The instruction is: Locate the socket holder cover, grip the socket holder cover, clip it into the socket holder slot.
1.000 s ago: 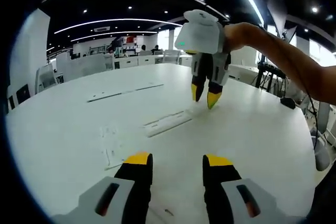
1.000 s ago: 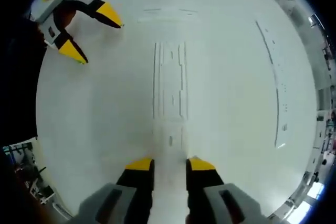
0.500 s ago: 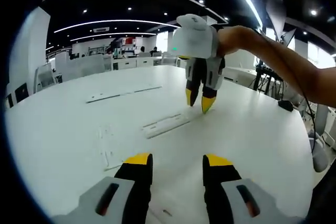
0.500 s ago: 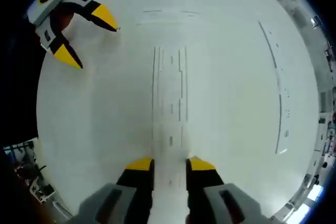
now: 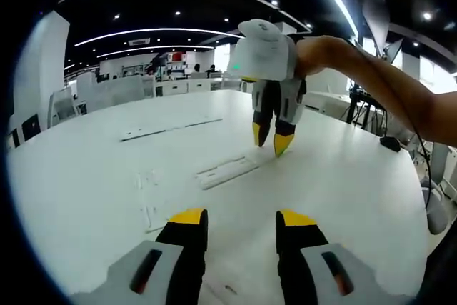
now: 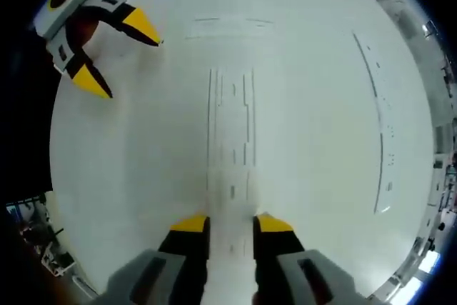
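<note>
The socket holder cover (image 6: 230, 123), white with no readable markings, lies flat mid-table (image 6: 314, 105) just ahead of your right gripper (image 6: 231, 223), whose fingers are parted and empty. Your left gripper (image 5: 242, 217) is released too. A long strip (image 6: 377, 112) lies well apart.

Both claws gape apart: left claw (image 5: 242, 221) held low and level, right claw (image 5: 270, 138) pointing downward.

Left gripper view: looks low and level across the worktop (image 5: 86, 176), toward the far room.
Right gripper view: looks steeply down, close above the worktop (image 6: 314, 148).
Shared: the white strip (image 5: 227, 171) (image 6: 230, 137) and each other's hand-held gripper.
</note>
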A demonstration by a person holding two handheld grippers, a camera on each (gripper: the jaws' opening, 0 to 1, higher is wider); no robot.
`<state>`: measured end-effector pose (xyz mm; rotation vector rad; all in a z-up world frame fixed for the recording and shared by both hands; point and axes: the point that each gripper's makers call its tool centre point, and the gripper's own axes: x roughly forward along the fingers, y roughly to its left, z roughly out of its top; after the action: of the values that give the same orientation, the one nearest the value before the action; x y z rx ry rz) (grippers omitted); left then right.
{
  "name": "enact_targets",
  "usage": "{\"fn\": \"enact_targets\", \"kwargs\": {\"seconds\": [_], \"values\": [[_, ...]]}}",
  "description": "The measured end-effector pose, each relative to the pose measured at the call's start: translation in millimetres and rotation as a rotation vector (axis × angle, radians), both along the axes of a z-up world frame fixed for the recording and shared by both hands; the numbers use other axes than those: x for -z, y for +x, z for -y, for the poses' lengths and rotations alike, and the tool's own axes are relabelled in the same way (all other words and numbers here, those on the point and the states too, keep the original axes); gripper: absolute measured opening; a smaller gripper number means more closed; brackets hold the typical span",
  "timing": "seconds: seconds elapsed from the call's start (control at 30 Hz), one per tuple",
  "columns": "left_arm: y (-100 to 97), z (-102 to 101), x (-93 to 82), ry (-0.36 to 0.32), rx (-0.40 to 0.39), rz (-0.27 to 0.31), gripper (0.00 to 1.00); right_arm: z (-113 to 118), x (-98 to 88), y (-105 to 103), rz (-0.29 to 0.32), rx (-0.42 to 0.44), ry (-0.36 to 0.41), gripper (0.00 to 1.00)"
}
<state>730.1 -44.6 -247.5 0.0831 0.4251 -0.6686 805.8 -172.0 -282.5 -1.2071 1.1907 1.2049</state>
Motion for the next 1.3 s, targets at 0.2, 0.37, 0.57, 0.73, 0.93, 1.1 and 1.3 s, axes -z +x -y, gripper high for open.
{"fn": "enact_targets", "kwargs": {"seconds": [0.2,0.37,0.57,0.73,0.93,1.1,1.3], "values": [[-0.5,0,-0.5,-0.001,0.000,0.003,0.39,-2,0.3,1,0.000,0.000,-0.002,0.25],[-1.1,0,-2.4,-0.007,-0.003,0.010,0.38,-6,-0.4,-1,0.002,0.001,0.006,0.25],[-2.2,0,-1.9,-0.003,-0.002,0.006,0.38,-9,-0.2,-1,0.007,-0.005,-0.003,0.25],[-1.3,-1,-3.5,-0.005,-0.006,0.012,0.38,-12,-0.8,-2,0.002,-0.002,0.009,0.25],[-1.7,-1,-3.1,-0.004,-0.005,0.010,0.38,-14,-1.3,-2,0.004,-0.007,0.014,0.25],[-1.6,-1,-3.3,-0.004,-0.006,0.010,0.38,-17,-2.0,-2,0.002,0.003,0.038,0.25],[-1.6,-1,-3.6,-0.005,-0.007,0.010,0.38,-20,-2.2,-2,0.001,0.008,0.051,0.25]]}}
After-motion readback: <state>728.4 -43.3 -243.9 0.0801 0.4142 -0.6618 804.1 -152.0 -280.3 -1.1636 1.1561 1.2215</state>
